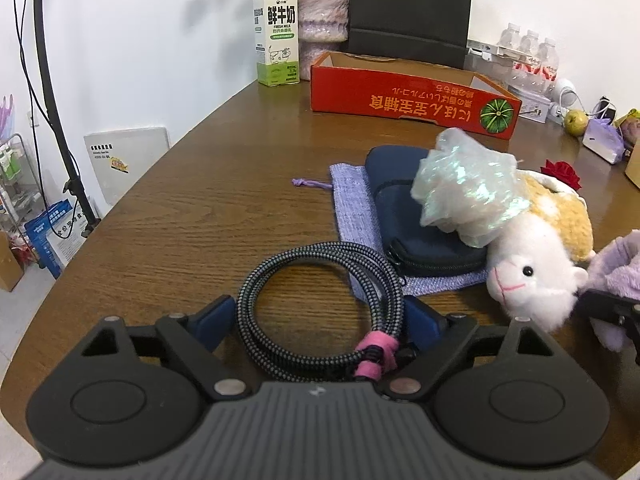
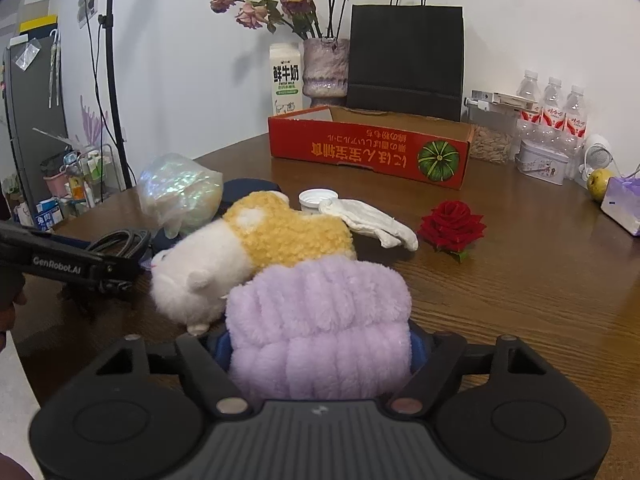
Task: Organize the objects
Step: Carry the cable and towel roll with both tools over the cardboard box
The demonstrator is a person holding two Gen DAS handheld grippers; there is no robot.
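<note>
- Red cardboard tray (image 2: 368,152) sits at twelve o'clock on the table (image 1: 192,216), open-topped and rigid, likely the place for loose items
- Plush hamster (image 2: 256,248) lies at ten o'clock of the right gripper (image 2: 320,344); soft, light, best pinched across its body
- Lilac fluffy cloth (image 2: 320,320) is clamped between the right gripper's blue pads; squashy, unlikely to slip
- Coiled braided cable (image 1: 320,308) lies within the left gripper (image 1: 320,316), whose jaws stand apart around it; springy, so grip near the pink tie (image 1: 376,354)
</note>
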